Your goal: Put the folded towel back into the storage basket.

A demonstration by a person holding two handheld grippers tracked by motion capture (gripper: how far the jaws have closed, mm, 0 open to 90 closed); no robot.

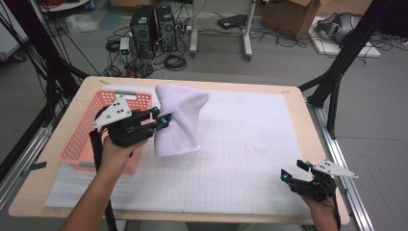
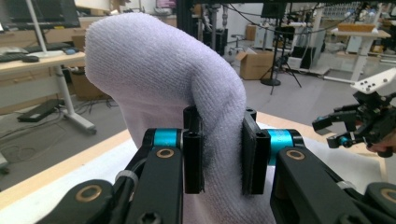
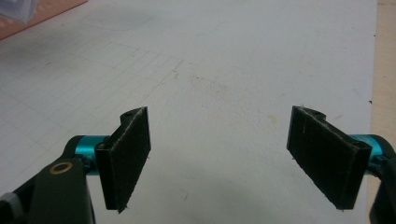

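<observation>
A white towel [image 1: 179, 118] hangs in the air above the left half of the table, draped down from a fold pinched at its left edge. My left gripper [image 1: 160, 117] is shut on that fold, just right of the pink basket [image 1: 86, 134]. In the left gripper view the towel [image 2: 159, 79] bulges up between the two black pads [image 2: 194, 156]. My right gripper [image 1: 294, 171] rests low at the table's front right corner, jaws wide apart. In the right gripper view its pads [image 3: 128, 154] hover over the bare gridded mat [image 3: 224, 65] with nothing between them.
The pink basket sits at the table's left side on the white gridded mat [image 1: 240, 159]. Black frame struts [image 1: 337, 72] stand at the right rear. Computer towers [image 1: 153, 29], cables and cardboard boxes [image 1: 293, 14] lie on the floor beyond the table.
</observation>
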